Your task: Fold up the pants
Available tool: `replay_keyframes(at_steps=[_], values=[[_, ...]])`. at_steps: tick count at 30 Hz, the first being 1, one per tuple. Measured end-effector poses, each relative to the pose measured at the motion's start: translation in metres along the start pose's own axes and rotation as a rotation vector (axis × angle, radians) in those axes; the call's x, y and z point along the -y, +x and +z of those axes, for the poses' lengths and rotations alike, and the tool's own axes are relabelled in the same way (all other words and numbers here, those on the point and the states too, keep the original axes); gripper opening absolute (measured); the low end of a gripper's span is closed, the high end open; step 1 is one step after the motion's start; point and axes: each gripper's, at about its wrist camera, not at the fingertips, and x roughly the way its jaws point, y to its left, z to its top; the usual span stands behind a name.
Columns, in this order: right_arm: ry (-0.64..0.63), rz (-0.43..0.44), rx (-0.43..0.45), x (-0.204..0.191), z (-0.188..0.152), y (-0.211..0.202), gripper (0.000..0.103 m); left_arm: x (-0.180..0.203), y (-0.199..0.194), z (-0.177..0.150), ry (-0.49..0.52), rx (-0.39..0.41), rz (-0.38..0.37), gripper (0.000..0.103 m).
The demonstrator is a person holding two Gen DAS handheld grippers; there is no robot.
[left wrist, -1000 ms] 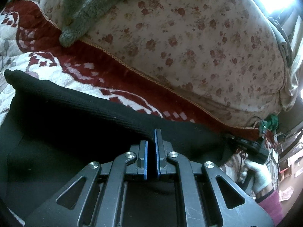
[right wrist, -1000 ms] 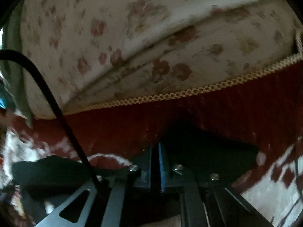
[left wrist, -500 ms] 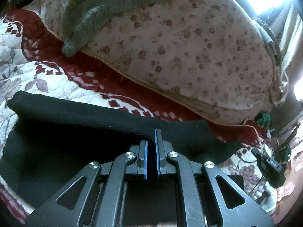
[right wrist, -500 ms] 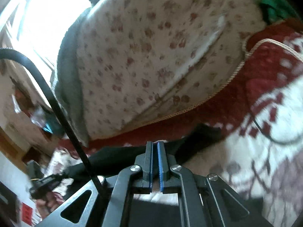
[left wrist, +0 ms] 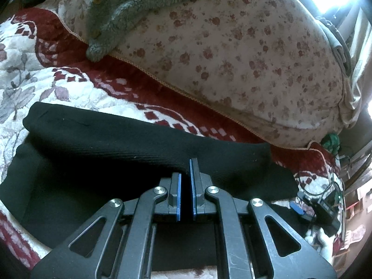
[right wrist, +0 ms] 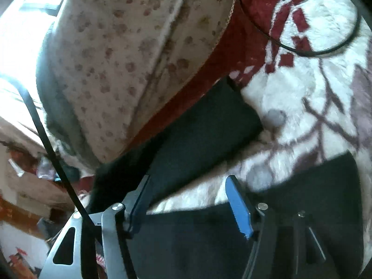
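Black knit pants [left wrist: 111, 144] stretch crosswise before the left gripper [left wrist: 185, 181] — pinching their fold; the right gripper [right wrist: 188, 200] hovers agape — nothing held, the fabric just ahead.

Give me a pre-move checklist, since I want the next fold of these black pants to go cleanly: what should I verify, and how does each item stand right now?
1. Left gripper grips the black pants: ok, jaws nearly closed with fabric between them.
2. Right gripper is free: ok, jaws wide apart, nothing between them.
3. Folded edge is even: cannot tell, only part shows.
4. Black cable is clear of the pants: ok, it loops on the floral blanket beyond them.
5. Grey fleece garment is out of the way: ok, on the flowered pillow.
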Motion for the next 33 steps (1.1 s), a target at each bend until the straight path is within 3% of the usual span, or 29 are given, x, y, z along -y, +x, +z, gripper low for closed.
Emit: replay_keyframes(at_steps=[1,3,5,8,11,16,20,22,24,26,27,30,33], values=[[0.017,-0.001,0.018,-0.001,0.004,0.004,0.062,0.001,0.001,0.001,-0.001,-0.001,0.003,0.005],[0.054,0.014,0.039,0.001,0.01,0.011,0.048,0.001,0.004,0.002,-0.004,-0.003,0.012,0.005],[0.078,0.068,0.051,0.005,0.017,0.021,0.009,0.002,0.007,0.004,-0.006,-0.001,0.021,0.005],[0.127,0.184,0.098,0.006,0.017,0.012,0.006,0.001,0.005,0.008,-0.002,-0.005,0.014,0.005],[0.025,0.212,0.15,-0.015,0.014,-0.017,0.006,0.004,-0.007,0.014,0.024,0.031,0.016,0.005],[-0.037,0.285,0.208,-0.029,0.006,-0.076,0.006,0.008,-0.028,0.013,0.029,0.059,-0.015,0.005],[-0.077,0.256,0.221,-0.027,-0.005,-0.105,0.006,0.011,-0.034,0.003,0.059,0.053,-0.015,0.005],[-0.095,0.177,0.178,-0.023,-0.011,-0.101,0.007,0.009,-0.033,-0.001,0.054,0.048,-0.006,0.005],[-0.067,0.122,0.152,-0.015,-0.018,-0.094,0.017,0.006,-0.032,-0.004,0.037,0.042,-0.007,0.005],[-0.029,0.116,0.098,-0.007,-0.022,-0.081,0.039,0.005,-0.032,-0.004,0.027,0.038,-0.01,0.005],[-0.014,0.114,0.077,-0.006,-0.021,-0.07,0.043,0.005,-0.033,-0.004,0.029,0.037,-0.01,0.005],[0.026,0.069,-0.006,-0.002,-0.019,-0.038,0.046,0.005,-0.033,-0.004,0.039,0.04,-0.009,0.005],[0.05,0.046,-0.029,0.002,-0.014,-0.018,0.046,0.005,-0.033,-0.003,0.03,0.037,-0.009,0.005]])
